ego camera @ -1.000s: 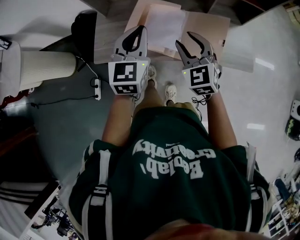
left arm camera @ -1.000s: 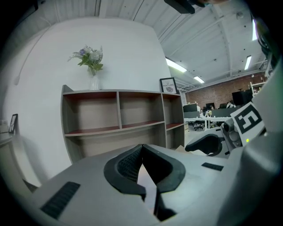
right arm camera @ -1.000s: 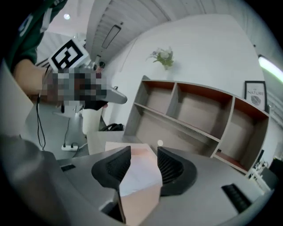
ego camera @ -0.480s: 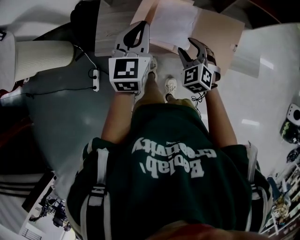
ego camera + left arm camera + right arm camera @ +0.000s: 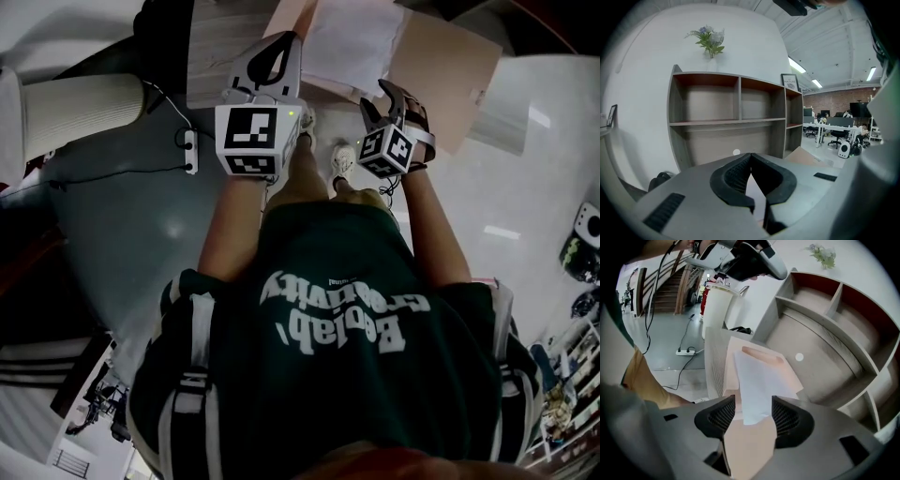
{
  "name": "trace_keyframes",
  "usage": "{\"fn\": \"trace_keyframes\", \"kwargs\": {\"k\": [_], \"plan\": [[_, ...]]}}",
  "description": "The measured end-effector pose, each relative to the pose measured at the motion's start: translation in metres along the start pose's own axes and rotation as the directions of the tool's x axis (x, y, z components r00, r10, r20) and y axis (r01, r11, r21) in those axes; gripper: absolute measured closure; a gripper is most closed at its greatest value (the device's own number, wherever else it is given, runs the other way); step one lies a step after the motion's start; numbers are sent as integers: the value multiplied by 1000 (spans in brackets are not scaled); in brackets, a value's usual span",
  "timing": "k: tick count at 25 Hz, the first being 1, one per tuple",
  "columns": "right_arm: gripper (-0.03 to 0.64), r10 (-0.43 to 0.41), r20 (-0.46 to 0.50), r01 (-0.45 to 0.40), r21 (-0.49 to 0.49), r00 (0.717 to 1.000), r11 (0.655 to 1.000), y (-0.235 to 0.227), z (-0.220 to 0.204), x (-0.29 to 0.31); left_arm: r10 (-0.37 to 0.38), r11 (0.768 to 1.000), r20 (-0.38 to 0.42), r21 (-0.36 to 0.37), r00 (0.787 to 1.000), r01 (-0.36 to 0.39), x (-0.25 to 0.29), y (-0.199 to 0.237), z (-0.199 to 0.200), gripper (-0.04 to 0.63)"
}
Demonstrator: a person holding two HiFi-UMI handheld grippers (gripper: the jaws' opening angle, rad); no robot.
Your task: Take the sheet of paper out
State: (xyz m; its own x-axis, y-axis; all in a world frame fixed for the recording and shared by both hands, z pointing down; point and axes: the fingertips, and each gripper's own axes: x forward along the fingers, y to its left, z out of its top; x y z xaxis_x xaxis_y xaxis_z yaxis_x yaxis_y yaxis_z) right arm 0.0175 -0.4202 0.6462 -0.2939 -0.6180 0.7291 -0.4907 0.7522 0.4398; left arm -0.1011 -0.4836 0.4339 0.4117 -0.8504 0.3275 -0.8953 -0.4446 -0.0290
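A white sheet of paper [image 5: 352,42] lies on top of a pale pink folder [image 5: 445,66] on a low wooden surface [image 5: 216,56]. My right gripper [image 5: 392,94] tilts down over the folder's near edge. Its jaws are opening. In the right gripper view the sheet's [image 5: 757,380] near corner shows in the gap between them, on the folder [image 5: 750,446], and the pads stand clear of it; nothing is held in the right gripper [image 5: 753,411]. My left gripper [image 5: 281,52] hovers at the sheet's left edge. Seen in the left gripper view, the left gripper's [image 5: 750,157] tips meet, with nothing in them.
A wooden shelf unit [image 5: 731,117] stands behind the surface. A white ribbed cylinder [image 5: 84,103] and a power strip [image 5: 191,155] with its cable are on the floor at the left. The person's shoes [image 5: 342,159] stand just before the surface's edge.
The right gripper has dropped toward the folder, rolled and tipped downward, and its jaws have spread wider. The left gripper has edged forward and down beside the sheet.
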Motion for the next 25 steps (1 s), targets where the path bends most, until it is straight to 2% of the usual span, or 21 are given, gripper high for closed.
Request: {"fn": "trace_keyframes", "kwargs": {"k": [4,9,16,25], "plan": [[388,-11,-59,11,-8,998,1000,9,-14,21,-6,1000,-7,3,1000,6,3,6,-3,576],[388,-70,-104,66,-41,992,997,11,-20,42,-3,1000,-21,0,1000,3,5,17,-9,575],[387,-132,-123,118,-112,984,987,11,-9,66,22,999,-47,-26,999,-23,0,46,-20,575],[387,-182,-132,162,-152,974,975,-10,9,86,27,999,-62,-35,998,-29,9,74,-23,575]]}}
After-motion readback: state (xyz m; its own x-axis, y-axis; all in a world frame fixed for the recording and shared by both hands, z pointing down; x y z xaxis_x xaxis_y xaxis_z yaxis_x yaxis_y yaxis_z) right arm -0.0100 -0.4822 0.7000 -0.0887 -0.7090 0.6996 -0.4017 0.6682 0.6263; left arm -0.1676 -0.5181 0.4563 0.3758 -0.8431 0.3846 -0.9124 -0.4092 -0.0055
